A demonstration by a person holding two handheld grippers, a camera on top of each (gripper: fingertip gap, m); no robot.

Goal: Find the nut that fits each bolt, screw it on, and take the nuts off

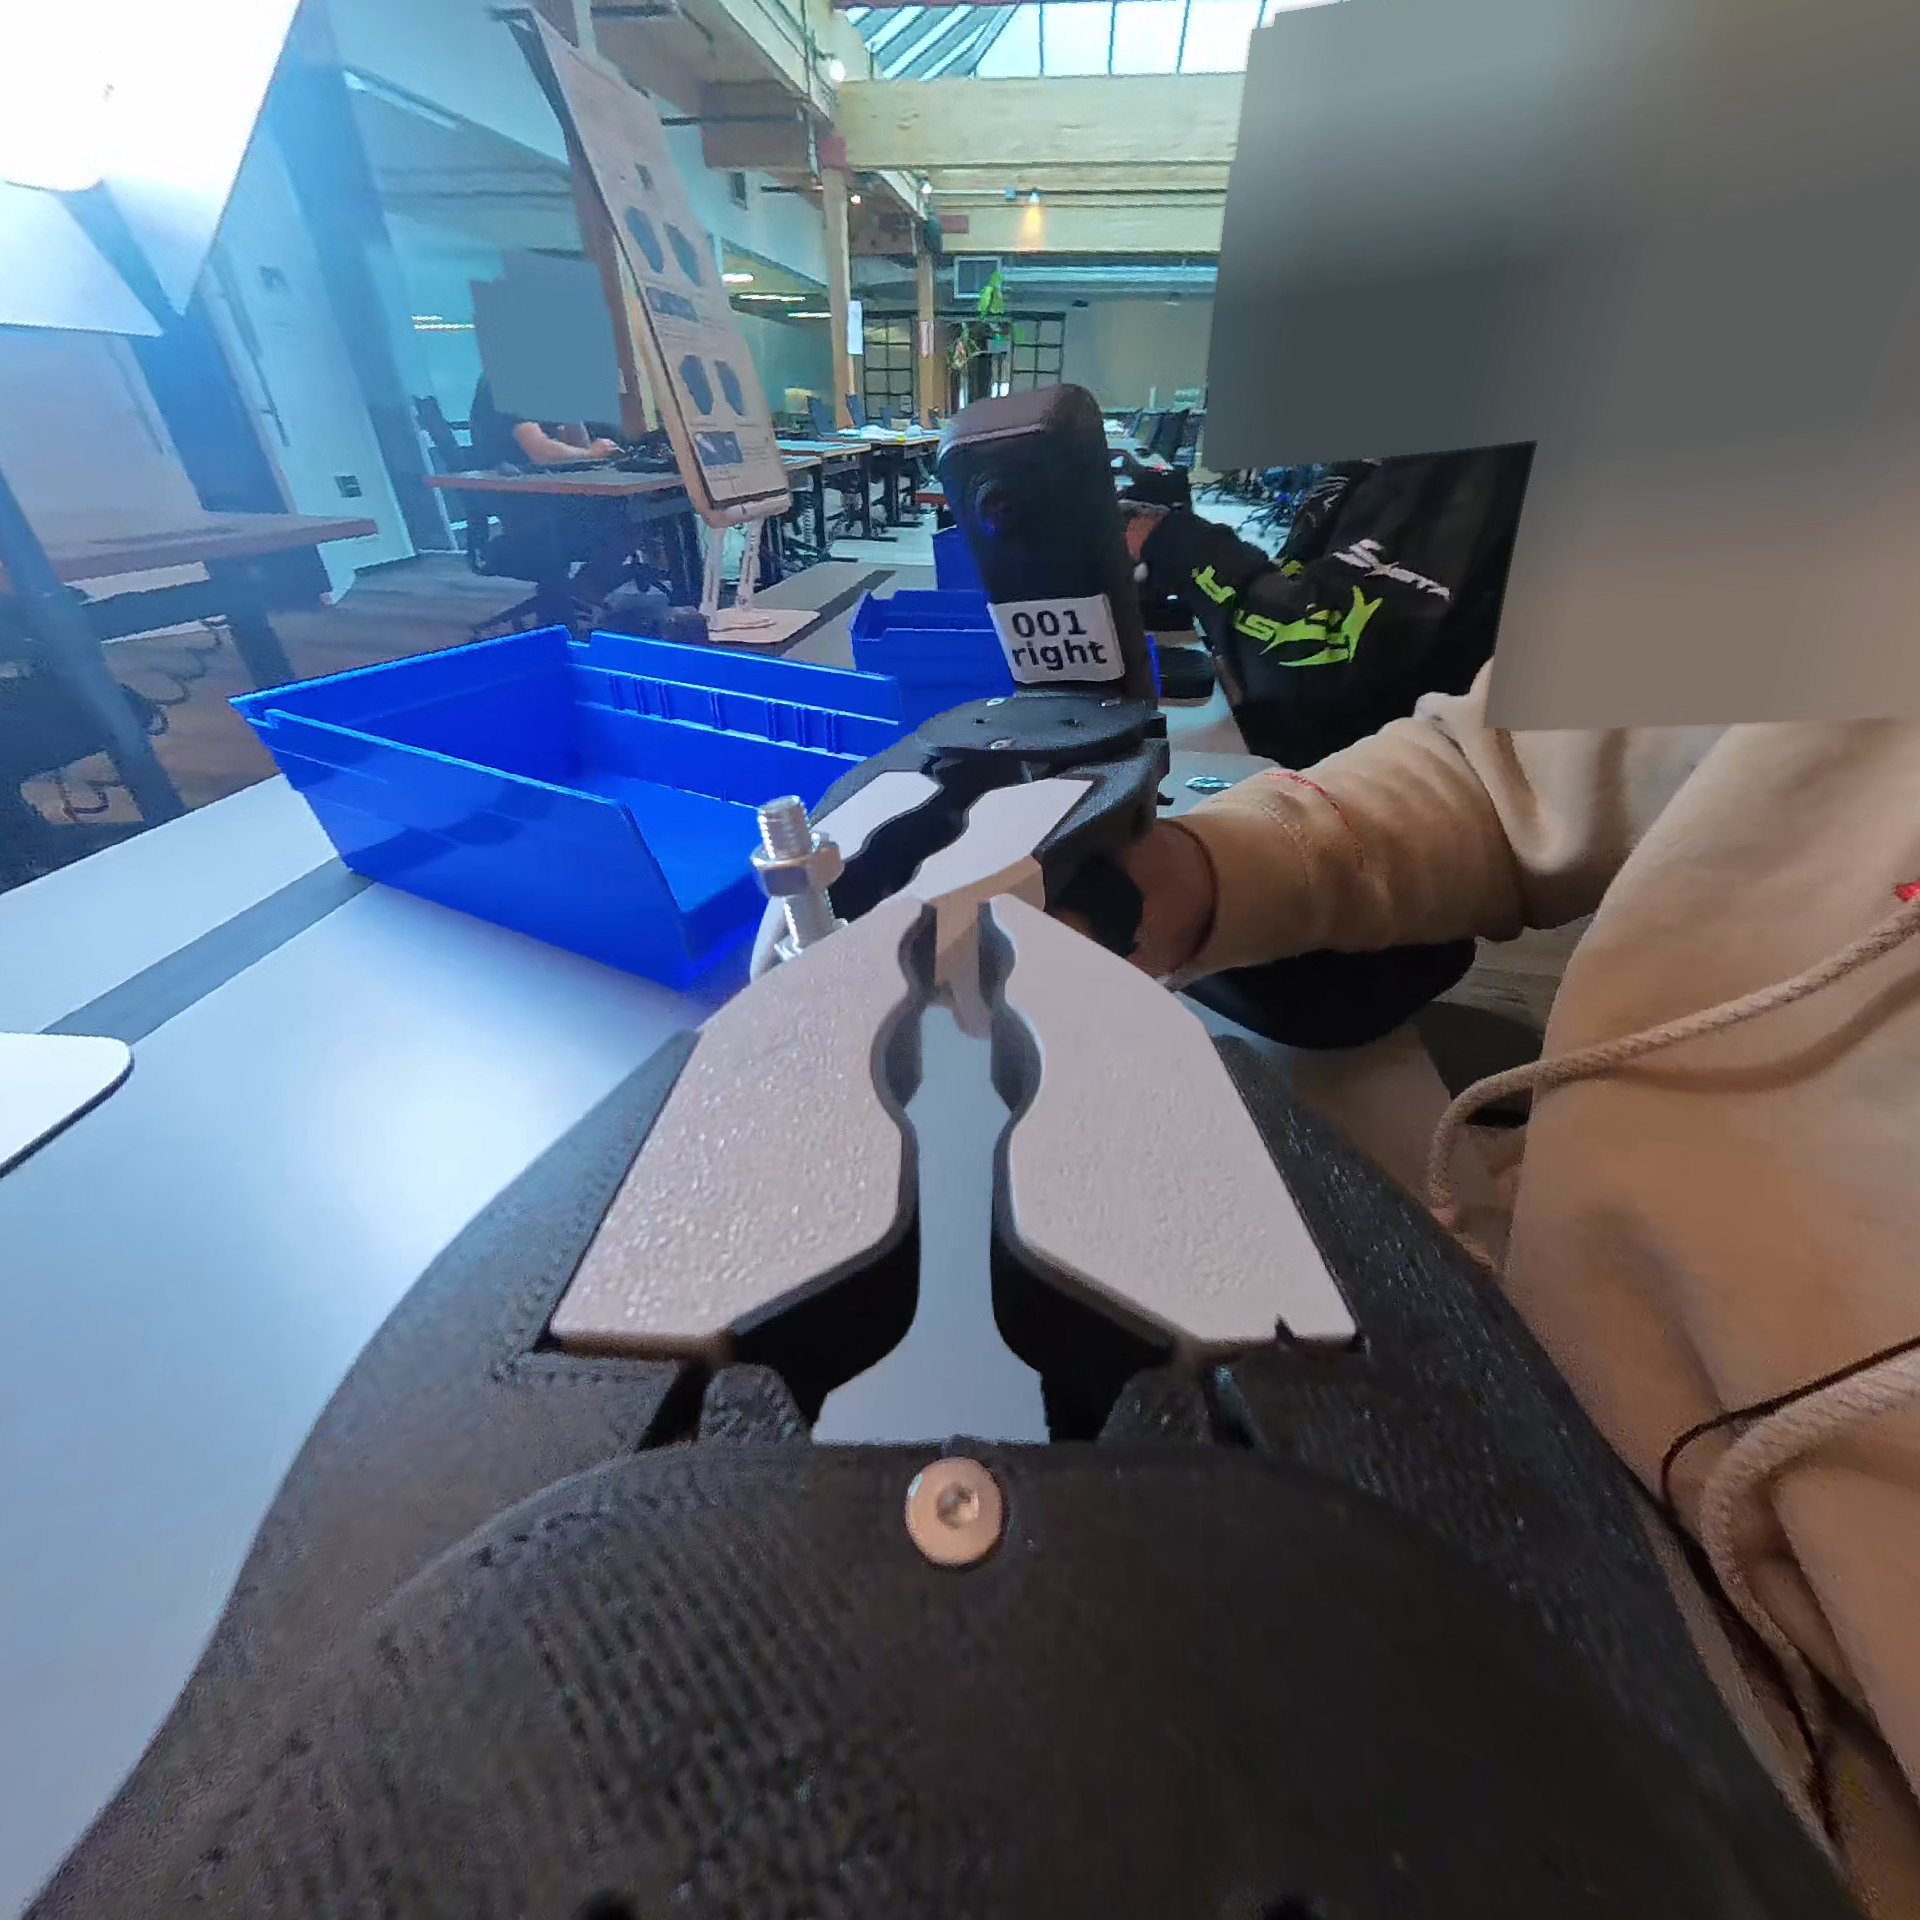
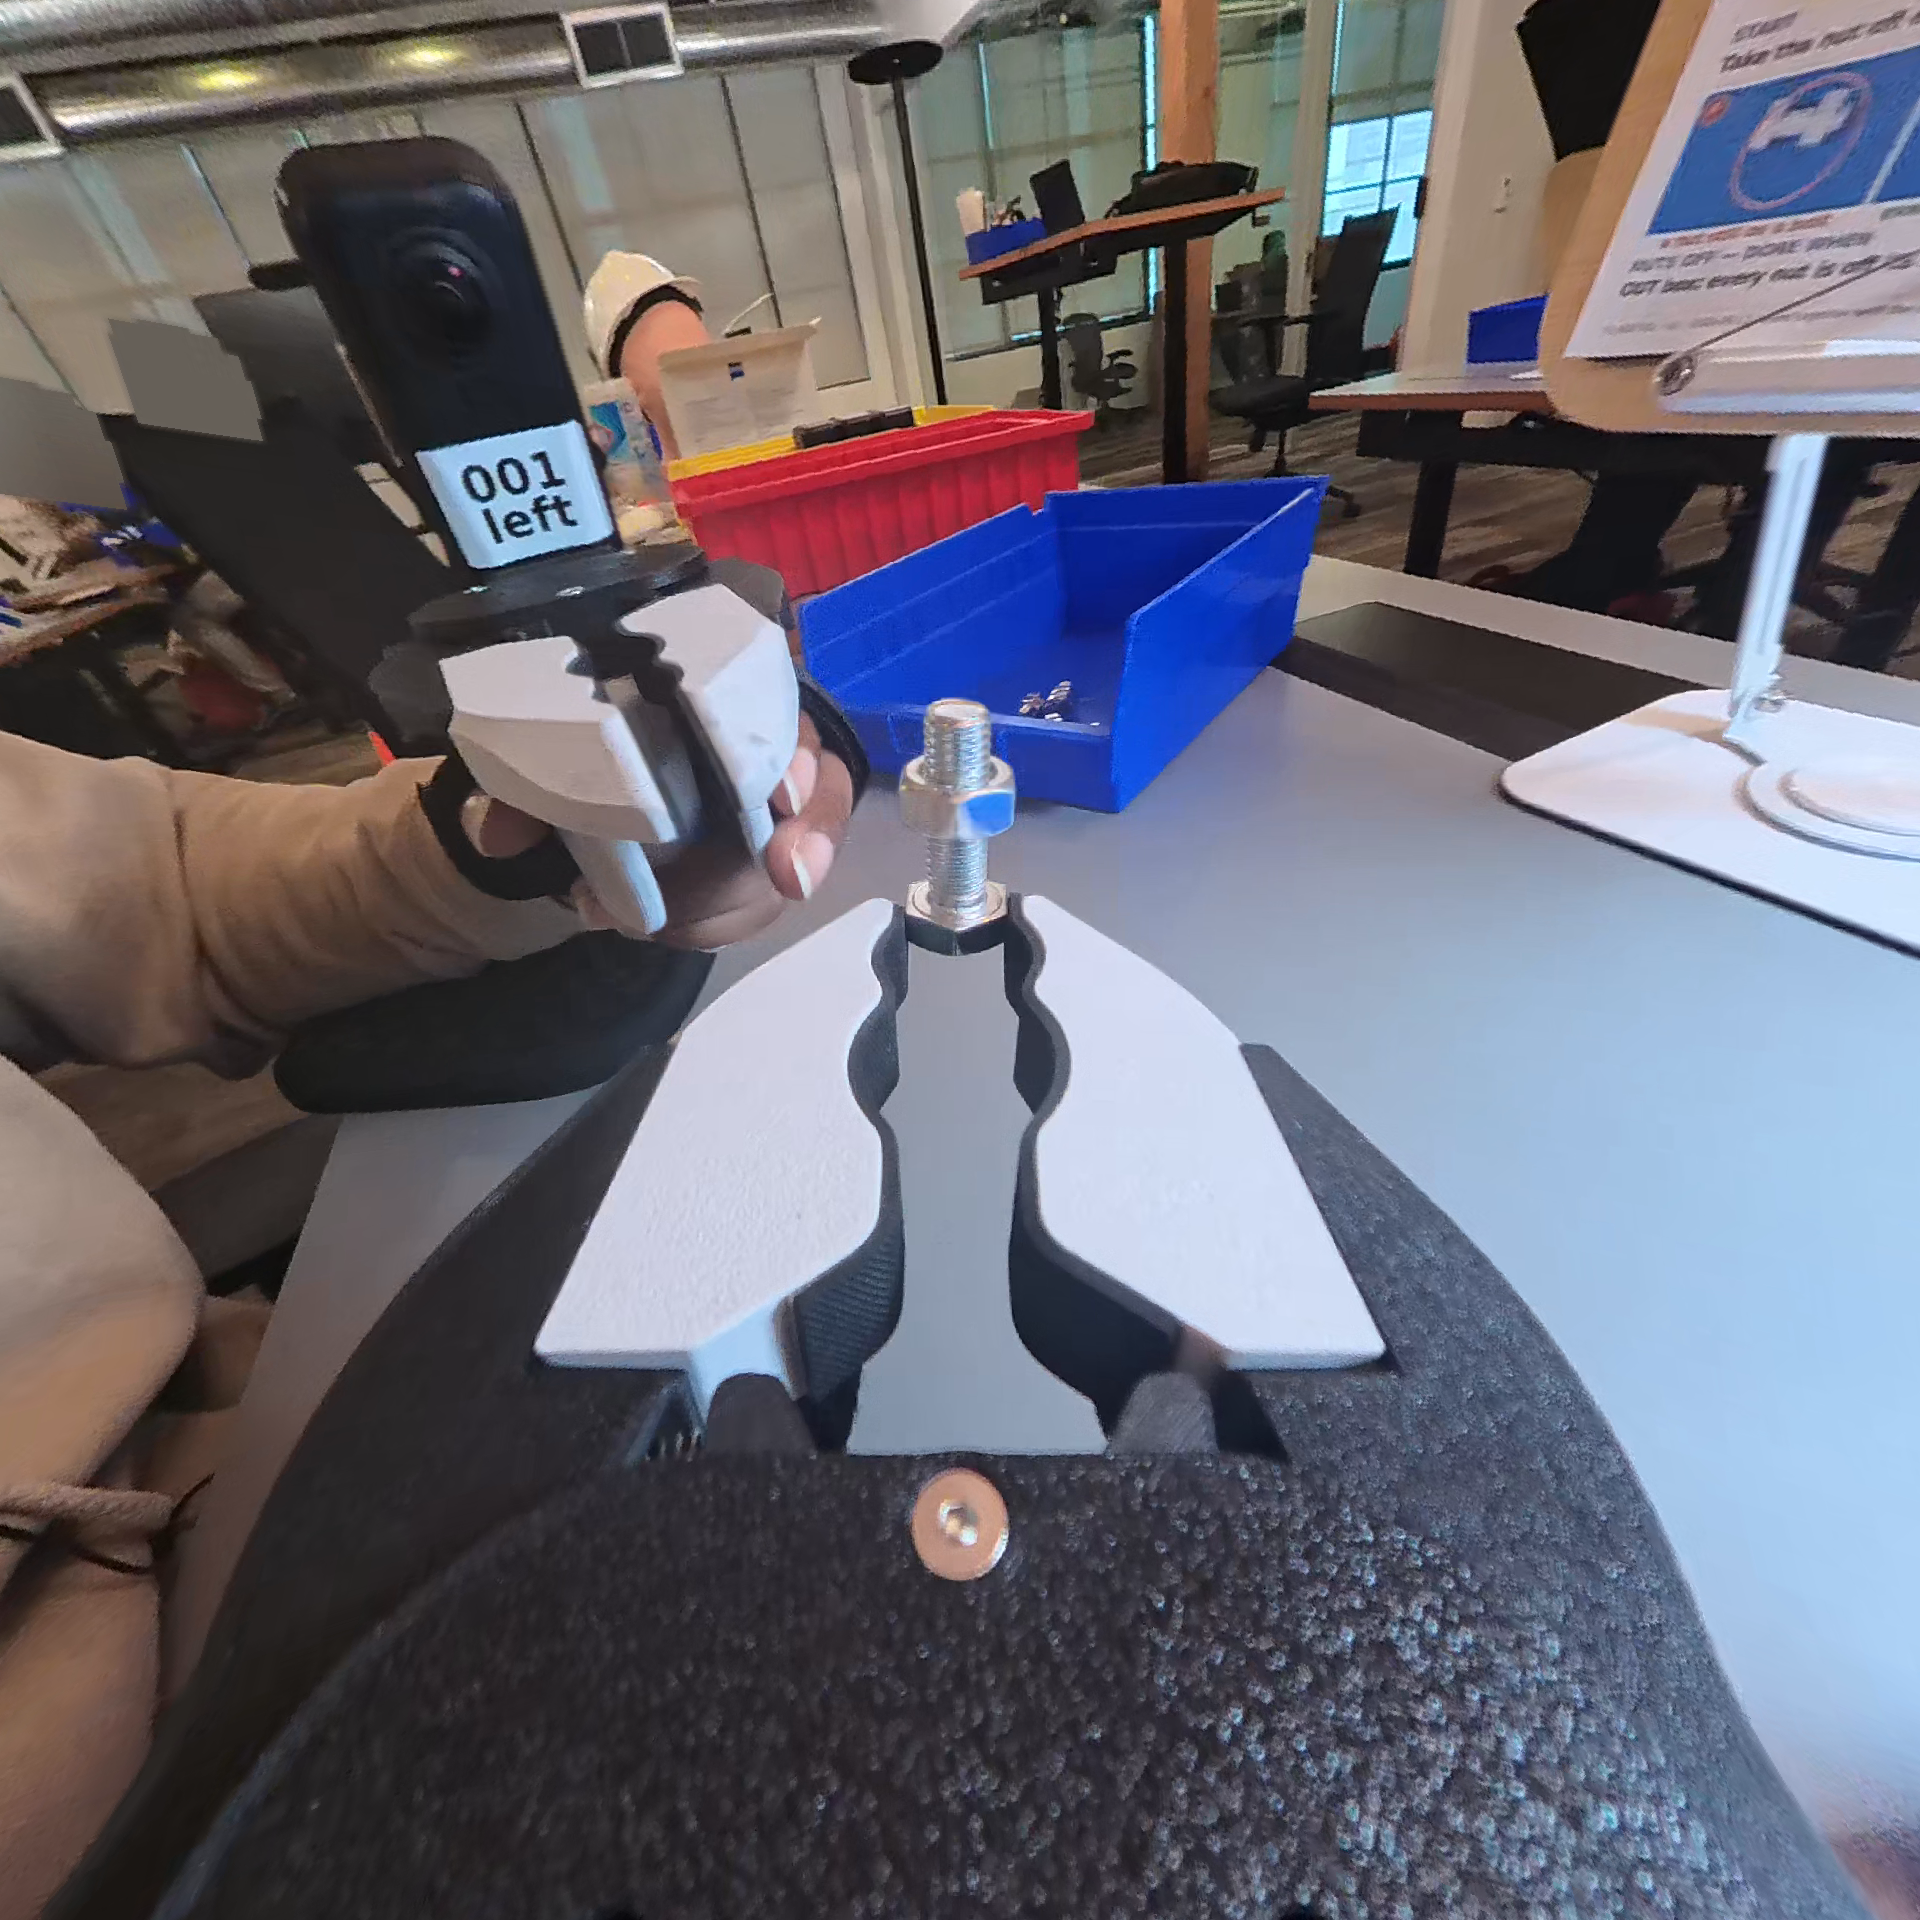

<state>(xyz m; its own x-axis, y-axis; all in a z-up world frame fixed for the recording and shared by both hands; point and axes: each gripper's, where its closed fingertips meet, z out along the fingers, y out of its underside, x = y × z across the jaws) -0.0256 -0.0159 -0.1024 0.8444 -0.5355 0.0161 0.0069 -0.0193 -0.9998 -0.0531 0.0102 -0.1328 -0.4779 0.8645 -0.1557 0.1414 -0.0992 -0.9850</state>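
Silver bolt (image 2: 956, 821) standing upright just in front of the blue bin (image 2: 1060, 634), head pinched between right gripper (image 2: 954, 914) tips. Nut (image 2: 956, 795) high on its thread. Left gripper (image 2: 665, 831) just left of bolt, tipped down, fingers nearly together, holding nothing.

A grey table (image 2: 1455, 1039) with a dark strip is shown. A blue bin (image 2: 1060, 634) and a white stand base (image 2: 1704, 800) are supported on it.
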